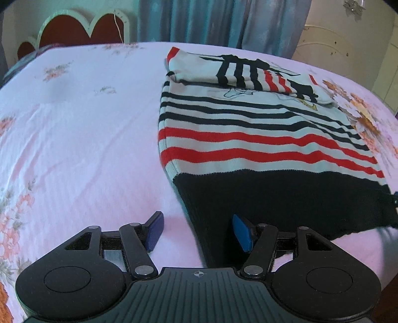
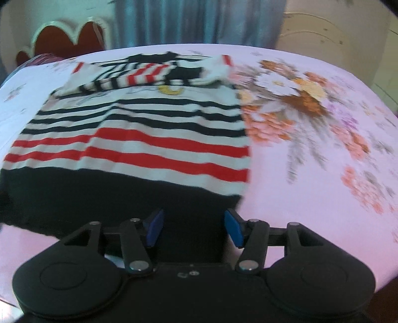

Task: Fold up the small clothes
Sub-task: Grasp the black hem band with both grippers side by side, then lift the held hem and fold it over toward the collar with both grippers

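A small knitted sweater lies flat on the bed, white with navy and red stripes and a wide black hem band nearest me. Its striped sleeves are folded across the chest at the far end. My left gripper hovers open at the hem's near left corner, its right pad over the black band, its left pad over bare sheet. In the right wrist view the same sweater fills the left half. My right gripper stands open over the hem's near right corner, black fabric under and between the pads, which do not pinch it.
The pink bed sheet has a large orange and white flower print right of the sweater. A red headboard with a white scalloped border stands at the far left, blue curtains behind, a cream cabinet door at the far right.
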`<state>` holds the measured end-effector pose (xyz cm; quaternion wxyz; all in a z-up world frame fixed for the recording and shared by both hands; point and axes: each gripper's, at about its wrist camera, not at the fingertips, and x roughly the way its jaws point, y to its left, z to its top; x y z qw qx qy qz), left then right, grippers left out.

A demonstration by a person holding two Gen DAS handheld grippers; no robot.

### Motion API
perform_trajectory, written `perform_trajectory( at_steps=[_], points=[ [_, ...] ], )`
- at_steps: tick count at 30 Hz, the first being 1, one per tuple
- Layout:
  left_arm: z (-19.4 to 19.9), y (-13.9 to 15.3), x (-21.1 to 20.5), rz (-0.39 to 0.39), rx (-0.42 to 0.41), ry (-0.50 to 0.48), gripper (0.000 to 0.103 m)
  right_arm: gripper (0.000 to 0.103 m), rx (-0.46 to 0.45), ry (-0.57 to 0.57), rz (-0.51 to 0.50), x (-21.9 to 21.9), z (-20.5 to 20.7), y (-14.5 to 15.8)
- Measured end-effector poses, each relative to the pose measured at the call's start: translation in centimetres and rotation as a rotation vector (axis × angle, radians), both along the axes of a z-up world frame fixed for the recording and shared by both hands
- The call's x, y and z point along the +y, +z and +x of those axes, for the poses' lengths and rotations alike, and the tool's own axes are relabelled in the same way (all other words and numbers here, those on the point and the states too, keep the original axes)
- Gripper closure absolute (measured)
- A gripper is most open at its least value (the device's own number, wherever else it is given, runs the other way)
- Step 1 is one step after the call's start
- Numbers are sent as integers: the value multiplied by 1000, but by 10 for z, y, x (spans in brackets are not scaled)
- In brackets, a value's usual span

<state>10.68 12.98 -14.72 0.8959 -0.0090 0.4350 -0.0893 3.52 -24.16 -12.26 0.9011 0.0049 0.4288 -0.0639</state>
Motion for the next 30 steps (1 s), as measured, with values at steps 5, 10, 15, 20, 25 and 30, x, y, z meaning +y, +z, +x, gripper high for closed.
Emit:
perform_trajectory(
  at_steps=[5,10,15,20,25,30],
  points=[
    [1,-1,1,-45,18,-2,43,43,1,-87,-5,-21,-12,-1],
    [3,-1,-1,-88,33,-38,43,50,15,-115,61,-29,-17,-6],
    [7,-1,2,-134,48,-53,50,59,29,-107,152,-23,-14,-9],
    [14,-4,6,-183,77,-54,83,75,53,-95,189,-19,-8,-10],
    [18,-3,4,-196,86,-89,96,92,81,-52,227,-16,0,-7],
    [22,13,6,-208,52,-97,96,93,41,-13,261,-15,6,9]
  ],
)
